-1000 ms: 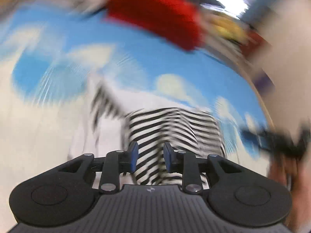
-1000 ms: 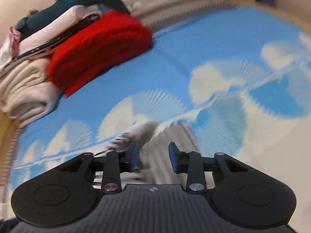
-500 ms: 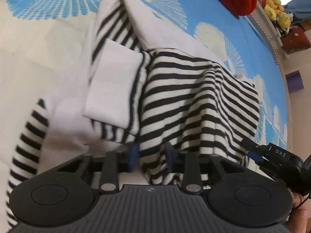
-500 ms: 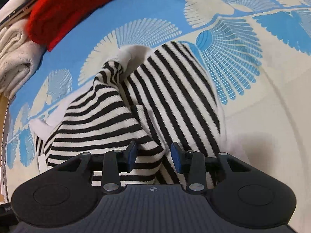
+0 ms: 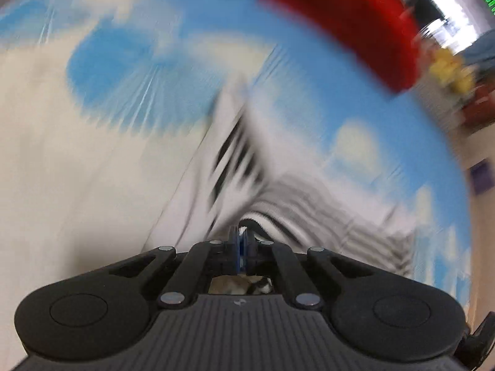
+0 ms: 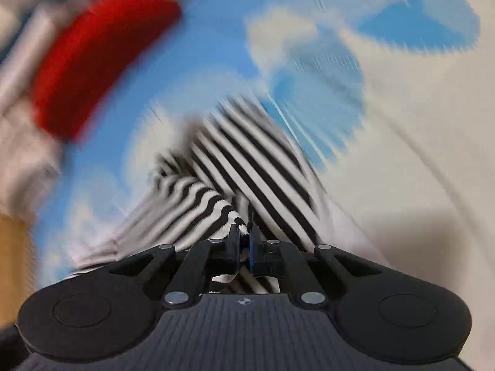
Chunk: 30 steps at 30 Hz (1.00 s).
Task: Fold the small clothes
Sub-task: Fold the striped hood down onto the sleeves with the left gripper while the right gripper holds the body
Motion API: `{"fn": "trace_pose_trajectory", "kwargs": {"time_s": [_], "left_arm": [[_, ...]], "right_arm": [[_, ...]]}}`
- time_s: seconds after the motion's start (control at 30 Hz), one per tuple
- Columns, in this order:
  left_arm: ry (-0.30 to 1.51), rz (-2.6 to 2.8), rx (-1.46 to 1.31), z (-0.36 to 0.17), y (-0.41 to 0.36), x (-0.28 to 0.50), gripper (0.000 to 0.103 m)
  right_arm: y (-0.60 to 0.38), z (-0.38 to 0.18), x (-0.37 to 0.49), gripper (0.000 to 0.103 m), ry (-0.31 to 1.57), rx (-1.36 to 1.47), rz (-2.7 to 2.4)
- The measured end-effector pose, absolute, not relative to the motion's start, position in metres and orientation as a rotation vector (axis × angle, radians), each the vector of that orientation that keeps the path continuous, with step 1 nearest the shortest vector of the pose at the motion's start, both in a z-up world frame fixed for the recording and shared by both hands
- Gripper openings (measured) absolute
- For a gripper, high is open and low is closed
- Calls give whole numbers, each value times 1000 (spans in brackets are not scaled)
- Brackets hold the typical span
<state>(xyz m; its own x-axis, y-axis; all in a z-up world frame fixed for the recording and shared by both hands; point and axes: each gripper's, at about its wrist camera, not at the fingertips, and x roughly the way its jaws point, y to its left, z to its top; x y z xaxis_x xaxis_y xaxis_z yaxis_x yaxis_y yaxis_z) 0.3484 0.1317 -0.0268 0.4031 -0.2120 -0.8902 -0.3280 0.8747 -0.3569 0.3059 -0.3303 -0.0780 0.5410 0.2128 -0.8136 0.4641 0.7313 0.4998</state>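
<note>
L gripper (image 5: 242,244) jaws pinched tight on an edge of the b/w striped garment (image 5: 297,210); R gripper (image 6: 243,241) likewise clamped on a striped fold (image 6: 216,204). Garment lies bunched on blue/cream printed sheet (image 6: 402,170), stretching fwd from both grippers. Both views motion-blurred; red folded item (image 5: 349,21) lies beyond on the sheet.
</note>
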Motion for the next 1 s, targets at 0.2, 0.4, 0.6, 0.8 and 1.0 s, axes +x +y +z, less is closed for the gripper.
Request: {"fn": "trace_pose_trajectory", "kwargs": {"time_s": [0.2, 0.4, 0.6, 0.8, 1.0], "left_arm": [[1136, 48, -623, -24, 141, 347, 32], [1152, 52, -623, -36, 136, 355, 1], [941, 33, -543, 1, 138, 351, 1], [1149, 159, -632, -38, 153, 351, 5], [947, -31, -440, 7, 123, 350, 6]], "right_arm": [[-316, -72, 307, 26, 1000, 691, -137], [-317, -76, 314, 22, 990, 668, -137], [-316, -57, 306, 2, 860, 688, -98], [-320, -103, 311, 12, 1113, 718, -200], [-312, -54, 302, 27, 850, 565, -213]]}}
